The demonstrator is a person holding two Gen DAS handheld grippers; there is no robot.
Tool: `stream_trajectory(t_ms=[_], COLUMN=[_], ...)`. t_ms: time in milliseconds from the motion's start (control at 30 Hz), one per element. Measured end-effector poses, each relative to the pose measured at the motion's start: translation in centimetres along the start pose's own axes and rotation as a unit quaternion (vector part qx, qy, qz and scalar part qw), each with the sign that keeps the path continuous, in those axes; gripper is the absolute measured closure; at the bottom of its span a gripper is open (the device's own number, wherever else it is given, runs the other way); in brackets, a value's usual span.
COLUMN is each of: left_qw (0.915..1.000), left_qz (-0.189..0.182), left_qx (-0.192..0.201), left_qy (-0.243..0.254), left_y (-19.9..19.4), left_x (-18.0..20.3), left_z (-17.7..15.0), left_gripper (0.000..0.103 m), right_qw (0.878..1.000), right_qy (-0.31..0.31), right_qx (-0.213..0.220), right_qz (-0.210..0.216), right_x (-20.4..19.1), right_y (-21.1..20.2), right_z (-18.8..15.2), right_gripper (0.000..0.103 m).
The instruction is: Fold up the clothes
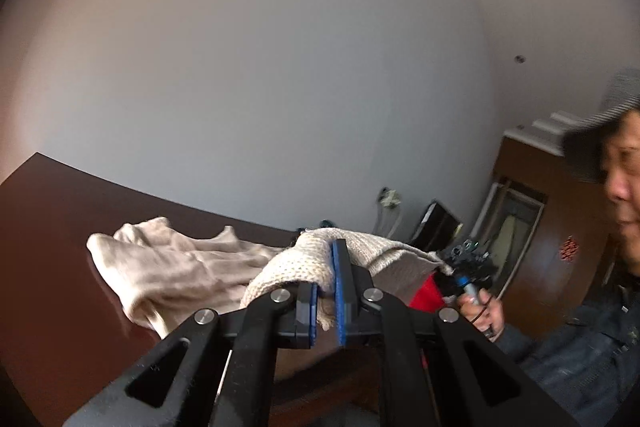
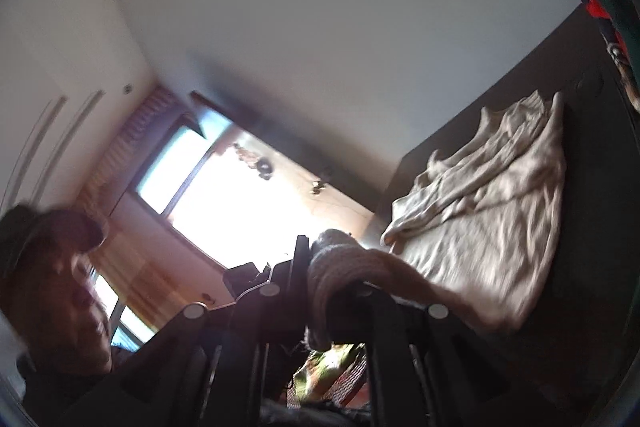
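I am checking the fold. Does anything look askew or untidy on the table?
Yes. The sweater lies crumpled and wrinkled on the table, not flat. Its ribbed edge is bunched in the left gripper and draped over the right gripper, lifted off the surface.

The left claw [image 1: 326, 291] is black, with two blue-padded fingers [image 1: 340, 291] on angular arms pinned by round silver screws. The right claw [image 2: 320, 267] shows dark arms with the same silver screws. The person wears a dark cap [image 1: 596, 139] and a blue denim sleeve [image 1: 568, 347]; a ring shows on the hand [image 1: 484, 311].
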State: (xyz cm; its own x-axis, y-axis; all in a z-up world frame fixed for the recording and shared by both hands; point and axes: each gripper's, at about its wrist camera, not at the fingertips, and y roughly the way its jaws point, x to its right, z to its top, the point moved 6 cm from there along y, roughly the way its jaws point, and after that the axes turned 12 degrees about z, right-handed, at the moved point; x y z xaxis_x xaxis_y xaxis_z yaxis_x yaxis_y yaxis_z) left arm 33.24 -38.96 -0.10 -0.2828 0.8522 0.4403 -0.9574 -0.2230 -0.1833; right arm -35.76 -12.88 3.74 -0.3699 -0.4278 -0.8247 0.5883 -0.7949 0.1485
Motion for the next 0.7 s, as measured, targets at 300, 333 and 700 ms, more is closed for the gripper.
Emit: stream_trajectory(t_ms=[300,333,700], left_qw=[0.9940,0.9924,0.9497], left_qz=[0.064,0.072,0.182], left_qx=[-0.067,-0.075,-0.212], left_qy=[-0.058,-0.065,-0.141], left_y=[12.4,13.5,23.0], left_x=[-9.0,-10.1,-20.1], left_z=[2.8,2.8,-2.5], left_gripper=[0.096,0.096,0.088], right_qw=[0.991,0.989,0.948], right_qy=[0.083,0.088,0.188], right_qx=[-0.018,-0.019,-0.025], right_qz=[-0.103,-0.114,-0.255], right_x=[11.2,12.6,29.9], right_y=[6.5,7.2,10.8], right_z=[12.1,13.1,17.3], right_gripper=[0.097,0.097,0.039])
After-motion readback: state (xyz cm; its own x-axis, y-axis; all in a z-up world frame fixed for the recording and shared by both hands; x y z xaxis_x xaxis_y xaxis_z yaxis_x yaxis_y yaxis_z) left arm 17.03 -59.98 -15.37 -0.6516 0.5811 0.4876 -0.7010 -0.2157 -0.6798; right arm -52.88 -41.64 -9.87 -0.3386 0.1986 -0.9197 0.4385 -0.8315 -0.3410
